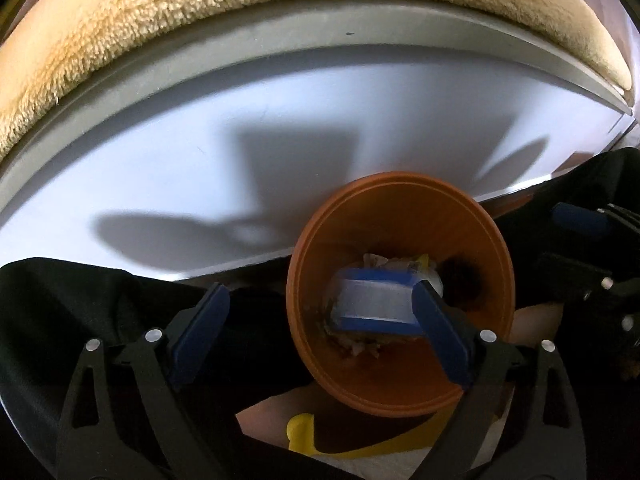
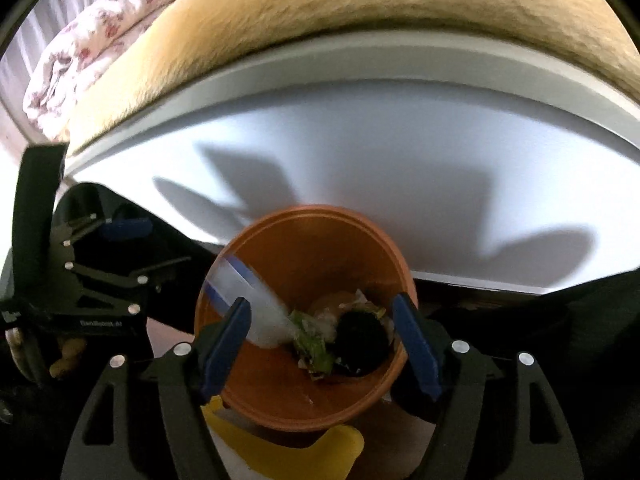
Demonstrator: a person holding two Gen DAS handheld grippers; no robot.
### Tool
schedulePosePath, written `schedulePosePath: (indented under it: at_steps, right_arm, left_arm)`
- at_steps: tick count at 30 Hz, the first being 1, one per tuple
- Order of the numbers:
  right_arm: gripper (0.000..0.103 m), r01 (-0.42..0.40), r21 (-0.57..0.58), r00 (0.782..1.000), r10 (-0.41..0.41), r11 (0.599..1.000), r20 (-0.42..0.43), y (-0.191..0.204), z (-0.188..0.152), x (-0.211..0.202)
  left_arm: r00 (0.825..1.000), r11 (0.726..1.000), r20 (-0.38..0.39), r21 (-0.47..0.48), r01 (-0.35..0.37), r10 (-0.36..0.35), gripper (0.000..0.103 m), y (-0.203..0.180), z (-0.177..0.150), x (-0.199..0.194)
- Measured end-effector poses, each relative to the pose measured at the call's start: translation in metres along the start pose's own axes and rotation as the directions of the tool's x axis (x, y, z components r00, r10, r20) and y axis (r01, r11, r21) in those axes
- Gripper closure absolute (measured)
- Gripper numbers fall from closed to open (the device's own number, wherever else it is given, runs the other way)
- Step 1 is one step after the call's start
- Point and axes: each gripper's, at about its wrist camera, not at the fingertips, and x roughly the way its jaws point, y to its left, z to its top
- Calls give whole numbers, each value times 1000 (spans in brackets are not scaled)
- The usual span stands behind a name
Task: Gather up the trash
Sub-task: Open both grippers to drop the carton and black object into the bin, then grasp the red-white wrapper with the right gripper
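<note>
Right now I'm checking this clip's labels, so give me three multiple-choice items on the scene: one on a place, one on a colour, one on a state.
1. Where is the blurred white-and-blue plastic piece?
A. on the tan fuzzy blanket
B. inside the round orange plastic bin
C. on the yellow sheet

2. What colour are the pads on the left gripper fingers?
A. red
B. green
C. blue

3. How do the right gripper fingers stand?
A. apart, gripping nothing
B. clamped on the bin rim
C. shut together

Answers: 1 B, it shows within the bin's rim above the scraps; 2 C, both pads are dark blue; 3 A, the fingers sit wide with nothing pressed.
</note>
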Motion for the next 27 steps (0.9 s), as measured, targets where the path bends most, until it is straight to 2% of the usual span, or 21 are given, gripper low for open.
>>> schedulePosePath:
  at_steps: [6,9,13,15,17,19,21,23,27]
  right_arm:
    - [31,-11,51,995,6,999,104,-4,2,-23]
    - [31,1,-4,983,0,1000,181,-2,13,-56]
    - [31,6,-105,961,23,994,276,-1,49,-101]
    - [31,36,-166,943,22,985,332,-4,83,-127]
    - [30,43,-202,935,32,978,354,-11,119,-144]
    - [24,52,-228,927,38,972,373,-18,159,-150]
    - [24,57,-243,930,37,968,366,-31,208,-151]
    - [24,54,-257,943,36,965,330,-40,246,-146]
    - [25,130,-304,963,-48,944,264,-57,315,-115]
  left_arm:
    - [998,1000,67,18,-4,3,13,-2,1,-20]
    - [990,999,144,48,-21,14,13,-8,-2,-47]
    - [970,997,244,78,-27,7,13,-9,7,-82]
    - [959,997,282,71,-11,-9,13,-5,18,-96]
    - [953,998,303,55,4,-20,13,-1,27,-105]
    - [946,999,323,34,10,-21,13,3,38,-110]
    - [943,1000,332,21,14,-21,13,6,47,-114]
    - [943,1000,334,-1,17,-16,13,10,55,-115]
    - [948,999,317,-24,28,-19,13,16,66,-113]
